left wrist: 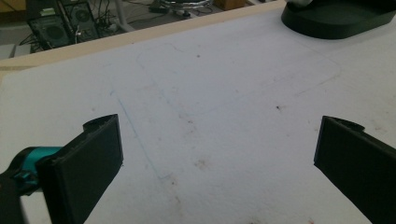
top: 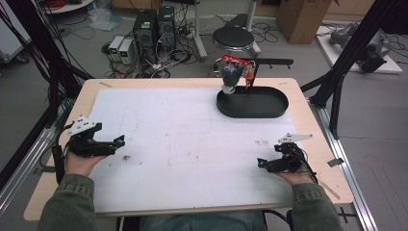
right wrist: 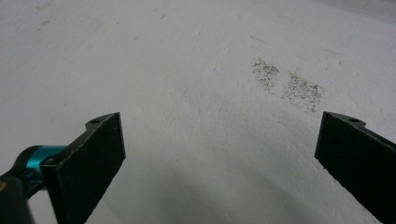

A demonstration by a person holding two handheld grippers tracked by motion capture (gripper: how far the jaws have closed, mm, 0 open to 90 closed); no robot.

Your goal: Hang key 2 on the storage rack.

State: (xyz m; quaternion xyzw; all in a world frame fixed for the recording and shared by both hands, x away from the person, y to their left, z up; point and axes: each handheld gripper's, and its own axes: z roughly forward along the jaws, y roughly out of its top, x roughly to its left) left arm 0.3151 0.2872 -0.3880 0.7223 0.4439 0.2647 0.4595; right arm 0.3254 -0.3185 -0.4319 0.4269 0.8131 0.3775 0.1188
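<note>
Right now I am working over the table (top: 308,126), which is carrying a white mat (top: 173,139) across nearly all of its top; I judge the mat is giving the jaws a soft, even surface to rest on. At the far right of that mat the black oval tray (top: 274,107) is sitting, well apart from both hands, probably kept there so the middle stays free for handling. At the tray's far left rim a grey-green object with a white base (top: 230,77) is standing upright, and just beside it something red and orange (top: 240,62) is hanging on a thin black post; I cannot tell what either is. These are the nearest things to reach for.

I am holding the left gripper (top: 118,141) low at the near left edge, jaws spread wide and empty, pointing inward across the mat. I am keeping the right gripper (top: 261,163) at the near right edge, jaws likewise wide apart with nothing between them. Both are parked symmetrically, which I read as a ready stance before reaching forward to the tray.
</note>
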